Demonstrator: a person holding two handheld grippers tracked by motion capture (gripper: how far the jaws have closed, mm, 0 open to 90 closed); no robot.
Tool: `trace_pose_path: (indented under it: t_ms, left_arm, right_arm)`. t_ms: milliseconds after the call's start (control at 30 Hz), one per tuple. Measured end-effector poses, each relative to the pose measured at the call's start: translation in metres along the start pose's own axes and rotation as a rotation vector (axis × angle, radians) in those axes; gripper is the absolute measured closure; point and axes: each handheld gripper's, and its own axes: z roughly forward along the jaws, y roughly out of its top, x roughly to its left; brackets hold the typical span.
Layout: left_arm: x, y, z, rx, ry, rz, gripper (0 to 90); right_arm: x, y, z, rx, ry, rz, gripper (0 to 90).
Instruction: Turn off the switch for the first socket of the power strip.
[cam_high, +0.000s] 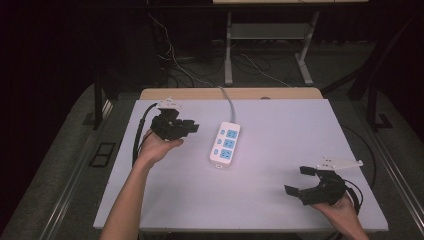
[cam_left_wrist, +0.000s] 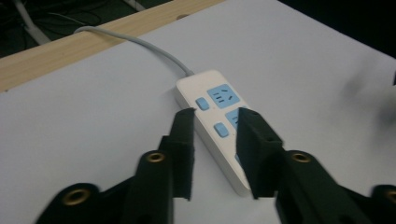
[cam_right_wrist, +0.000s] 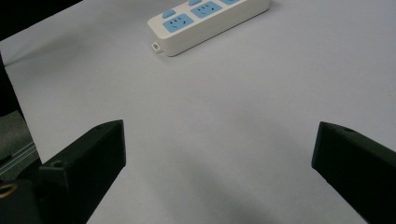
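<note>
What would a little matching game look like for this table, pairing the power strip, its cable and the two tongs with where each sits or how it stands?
Things:
1. power strip
2. grey cable
3. left tongs
4. right tongs

Descriptions:
A. jaws spread wide, nothing between them, at the table's near right corner
B. runs off the table's far edge
C. white with blue sockets, lying flat mid-table
D. jaws partly apart, aimed at the strip from its left, gripping nothing

Pairs: 1-C, 2-B, 3-D, 4-A
</note>
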Motion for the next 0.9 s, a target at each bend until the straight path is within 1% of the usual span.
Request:
trace_pose_path:
  t_ms: [67, 100, 167, 267, 333, 400, 500, 567, 633, 800, 900]
  left_arm:
    - [0.0, -0.005, -0.005, -0.009, -0.009, -0.011, 52.0]
    - [0.0, -0.008, -0.008, -0.022, -0.019, -0.025, 46.8]
    - [0.0, -0.012, -0.013, -0.045, -0.029, -0.037, 37.8]
    - [-0.002, -0.018, -0.022, -0.095, -0.044, -0.049, 28.5]
    - [-0.003, -0.021, -0.027, -0.114, -0.051, -0.054, 22.7]
    - [-0.005, -0.024, -0.03, -0.124, -0.039, -0.054, 17.3]
    - [-0.008, -0.028, -0.036, -0.154, -0.029, -0.068, 10.9]
    - [-0.009, -0.031, -0.039, -0.162, -0.02, -0.077, 4.4]
    - [-0.01, -0.034, -0.041, -0.164, -0.013, -0.08, 0.2]
    - [-0.014, -0.049, -0.046, -0.191, 0.007, -0.087, 0.0]
    - [-0.015, -0.058, -0.046, -0.201, 0.006, -0.092, 0.0]
  right_arm:
    - [0.0, 0.0, 0.0, -0.001, 0.0, 0.001, 2.8]
    - [0.0, 0.0, 0.0, -0.001, 0.0, 0.002, 2.7]
    - [0.0, 0.0, 0.0, 0.0, 0.001, -0.002, 2.7]
    - [0.0, 0.0, 0.001, 0.002, 0.001, -0.003, 2.7]
    - [0.0, 0.0, 0.0, 0.001, 0.002, -0.002, 2.7]
    - [0.0, 0.0, 0.0, -0.002, 0.001, 0.002, 2.7]
    - [-0.001, 0.0, 0.0, -0.005, 0.001, 0.003, 2.7]
    - [0.0, 0.0, 0.0, -0.004, 0.001, 0.004, 2.8]
    - [0.0, 0.0, 0.0, -0.004, 0.001, 0.004, 2.7]
    - [0.0, 0.0, -0.001, -0.008, 0.001, 0.005, 2.8]
    - [0.0, 0.0, -0.001, -0.006, 0.001, 0.004, 2.7]
